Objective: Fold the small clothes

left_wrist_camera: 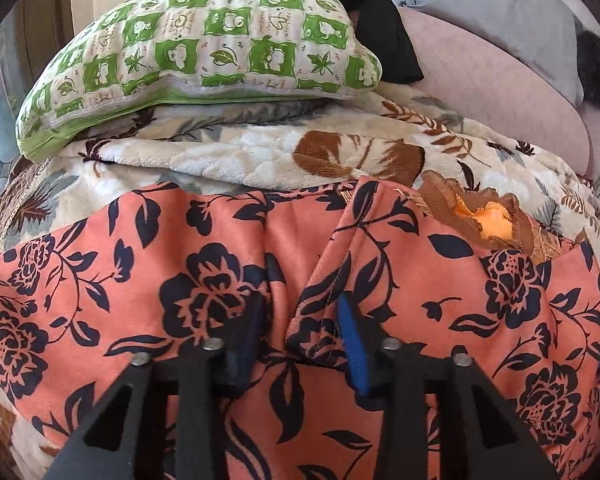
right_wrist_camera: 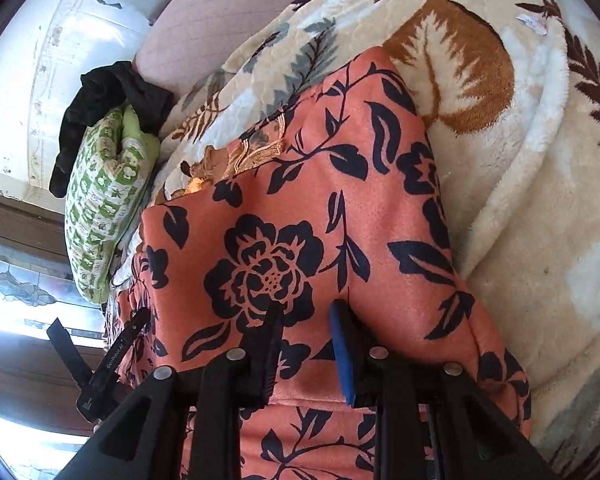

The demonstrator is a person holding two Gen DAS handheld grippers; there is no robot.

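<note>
Over garment (left_wrist_camera: 140, 280) | left gripper (left_wrist_camera: 304, 312) fingers parted | right gripper (right_wrist_camera: 306, 320) fingers parted, low

**Count of what lies on the bed**

One salmon-orange garment with a dark navy flower print (left_wrist_camera: 204, 280) (right_wrist_camera: 300, 216). One cream plush blanket with brown and grey leaves (left_wrist_camera: 240, 156) (right_wrist_camera: 520, 160). One green-and-white checked quilted pillow (left_wrist_camera: 204, 44) (right_wrist_camera: 104, 200). One crumpled black cloth (left_wrist_camera: 380, 24) (right_wrist_camera: 100, 96). One small brown-and-orange frilled fabric piece (left_wrist_camera: 480, 212) (right_wrist_camera: 236, 160). One pale pink sheet-covered mattress surface (left_wrist_camera: 492, 76) (right_wrist_camera: 220, 8). Two black two-finger tools: left tool (left_wrist_camera: 304, 320), right tool (right_wrist_camera: 306, 324).
</note>
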